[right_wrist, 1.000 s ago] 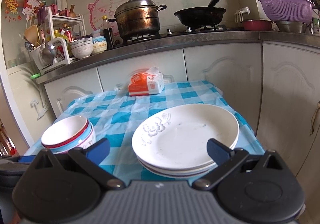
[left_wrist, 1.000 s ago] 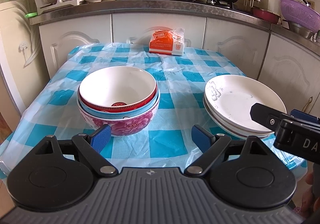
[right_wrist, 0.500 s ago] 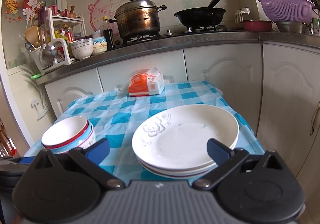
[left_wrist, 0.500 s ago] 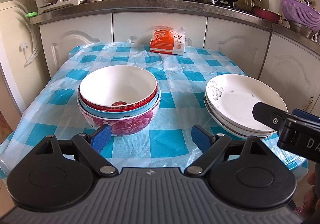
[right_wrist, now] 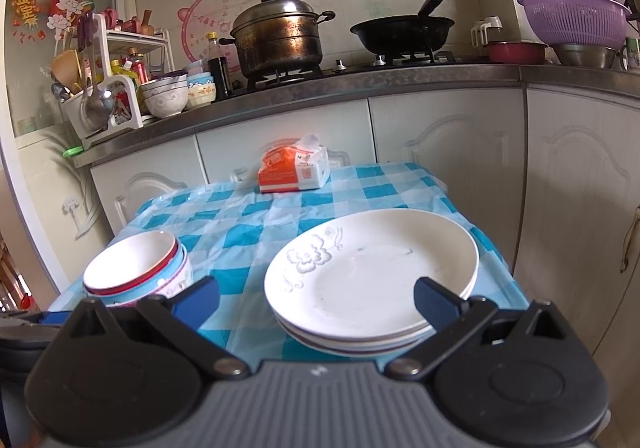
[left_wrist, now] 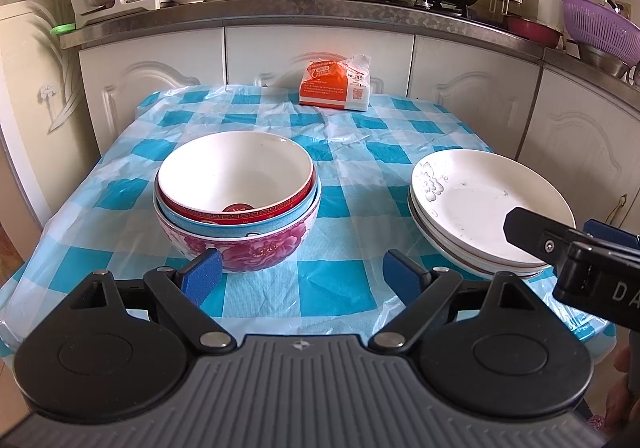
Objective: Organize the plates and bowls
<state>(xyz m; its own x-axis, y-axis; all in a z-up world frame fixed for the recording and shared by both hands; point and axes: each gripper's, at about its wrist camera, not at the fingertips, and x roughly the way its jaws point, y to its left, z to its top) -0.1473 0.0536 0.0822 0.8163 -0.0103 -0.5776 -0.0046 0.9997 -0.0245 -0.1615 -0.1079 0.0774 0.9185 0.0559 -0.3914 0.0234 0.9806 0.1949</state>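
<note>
The left gripper point(left_wrist: 301, 272) hangs over the near edge of the surface point(left_wrist: 280, 300) with its jaws spread wide and holding nothing; its left blue pad point(left_wrist: 201, 275) sits just in front of the stack of bowls point(left_wrist: 236, 204). That stack counts three nested bowls: a white one with a red patterned band on top, a light blue one beneath it, and a pink floral one at the bottom. The right gripper point(right_wrist: 316, 298) also has its jaws parted and empty, hovering just before the near rim of the stack of plates point(right_wrist: 372, 280), its right pad overlapping the rim in the view, though contact cannot be told. The plates are white, the top one bearing a grey flower print; three rims seem to show, yet the exact count is hard to settle. Bowls stand on the left and plates on the right of the blue-and-white checked cloth, well apart. At the far edge lies one orange tissue pack point(left_wrist: 335, 86). Beyond, the kitchen counter carries one lidded steel pot point(right_wrist: 280, 34), one black wok point(right_wrist: 402, 32) and one purple colander point(right_wrist: 574, 18).
</note>
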